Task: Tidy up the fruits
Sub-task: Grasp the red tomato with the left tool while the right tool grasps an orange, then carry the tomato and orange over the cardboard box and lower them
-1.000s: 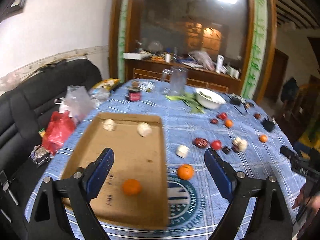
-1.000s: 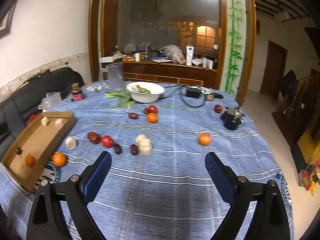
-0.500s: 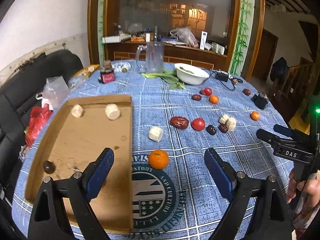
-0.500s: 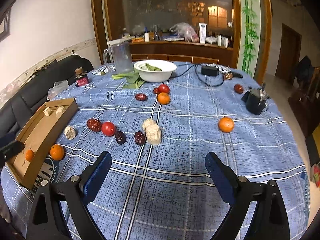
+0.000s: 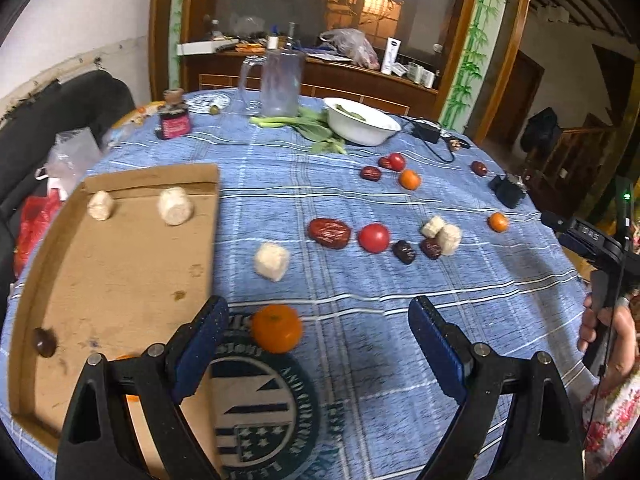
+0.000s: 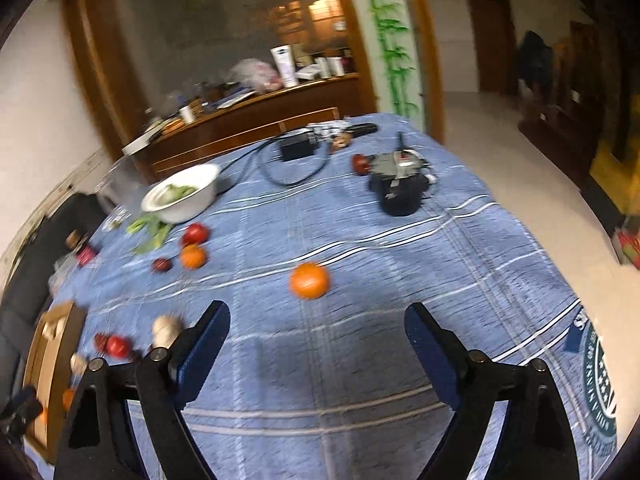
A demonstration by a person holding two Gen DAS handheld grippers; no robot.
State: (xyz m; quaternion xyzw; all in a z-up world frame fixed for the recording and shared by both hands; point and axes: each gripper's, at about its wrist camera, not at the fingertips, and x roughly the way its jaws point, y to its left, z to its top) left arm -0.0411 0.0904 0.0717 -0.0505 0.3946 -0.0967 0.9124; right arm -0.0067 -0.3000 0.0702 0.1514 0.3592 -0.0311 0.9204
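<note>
My left gripper (image 5: 320, 344) hovers low over the blue checked cloth, open with its jaws closing a little. A tangerine (image 5: 276, 328) lies between its fingers, close to the left one, and no pad touches it. Left of it the cardboard tray (image 5: 120, 272) holds two white chunks (image 5: 175, 205), a dark date (image 5: 43, 342) and an orange fruit mostly hidden behind my finger. My right gripper (image 6: 318, 344) is open with its jaws closing on nothing. A lone tangerine (image 6: 309, 280) sits just beyond its tips.
Loose on the cloth lie a red date (image 5: 329, 233), a tomato (image 5: 374, 238), small dark dates, white chunks (image 5: 272, 261) and another tangerine (image 5: 409, 179). A white bowl (image 5: 362, 126), a pitcher (image 5: 280, 84), a jar (image 5: 174, 120) and a black pot (image 6: 398, 188) stand farther back. A hand (image 5: 608, 332) holds the right gripper.
The left view swung from the tray to the tangerine on the cloth and dropped closer. The right view rolled and slid right, bringing the lone tangerine just ahead of its fingers.
</note>
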